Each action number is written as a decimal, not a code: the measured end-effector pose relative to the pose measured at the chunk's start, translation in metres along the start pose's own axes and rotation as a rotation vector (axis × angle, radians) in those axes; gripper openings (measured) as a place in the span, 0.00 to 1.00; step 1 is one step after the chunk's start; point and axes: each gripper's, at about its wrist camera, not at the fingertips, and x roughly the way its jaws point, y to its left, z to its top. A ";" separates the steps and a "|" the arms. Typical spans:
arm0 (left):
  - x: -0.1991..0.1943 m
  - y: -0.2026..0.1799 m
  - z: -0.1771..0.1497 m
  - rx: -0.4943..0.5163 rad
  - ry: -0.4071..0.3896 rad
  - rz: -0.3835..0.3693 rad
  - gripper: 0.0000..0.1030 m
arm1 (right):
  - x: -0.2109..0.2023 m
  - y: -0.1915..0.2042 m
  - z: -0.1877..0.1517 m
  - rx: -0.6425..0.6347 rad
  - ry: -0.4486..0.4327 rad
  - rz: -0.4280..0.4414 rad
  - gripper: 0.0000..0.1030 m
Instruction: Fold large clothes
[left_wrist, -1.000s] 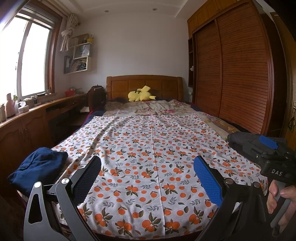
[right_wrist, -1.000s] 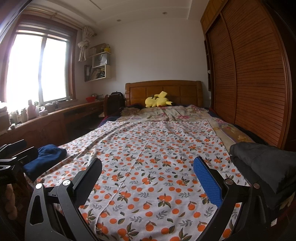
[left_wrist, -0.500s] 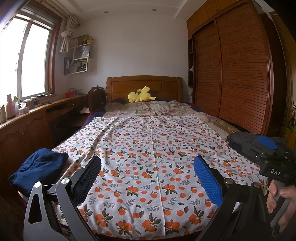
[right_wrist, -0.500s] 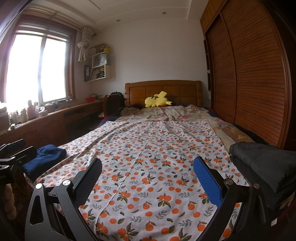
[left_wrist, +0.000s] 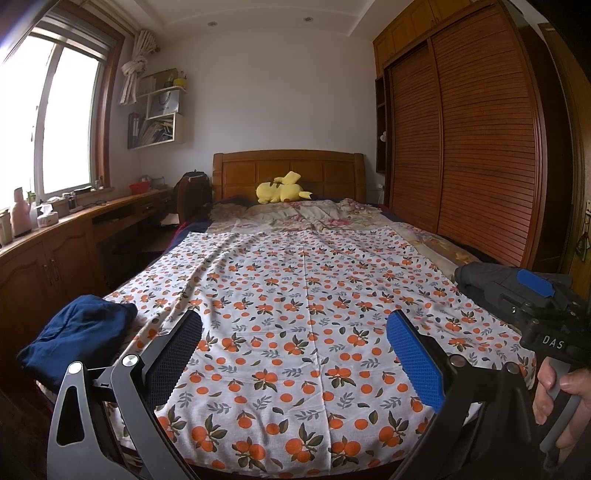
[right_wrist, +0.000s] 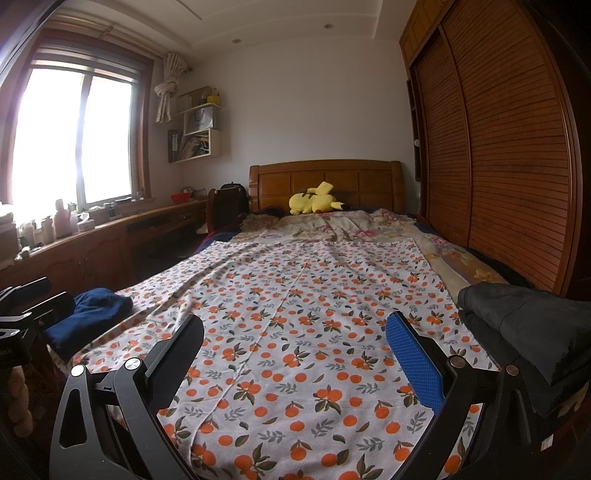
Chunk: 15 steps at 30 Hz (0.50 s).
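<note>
Both tongs, left (left_wrist: 293, 354) and right (right_wrist: 293, 356), gape empty over the bed (left_wrist: 306, 295); only the left wrist view shows a hand (left_wrist: 563, 406).

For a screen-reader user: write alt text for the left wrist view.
The open left gripper hovers over an orange-print sheet spread flat on a wooden bed. A crumpled navy garment lies at the sheet's left edge, a dark grey garment at its right, behind the right gripper in a hand.

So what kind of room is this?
A bedroom, most likely: a bed with a wooden headboard, a yellow plush toy by the pillows, and a tall wooden wardrobe alongside.
</note>
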 end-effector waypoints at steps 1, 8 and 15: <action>0.000 0.000 0.000 0.000 0.000 0.001 0.98 | 0.000 0.000 0.000 0.000 0.000 0.000 0.92; -0.001 0.000 0.000 0.001 0.000 -0.001 0.98 | 0.000 0.000 0.000 0.001 0.000 0.001 0.93; -0.001 0.001 0.000 -0.001 -0.001 0.010 0.98 | 0.000 0.000 0.000 0.001 0.000 0.000 0.92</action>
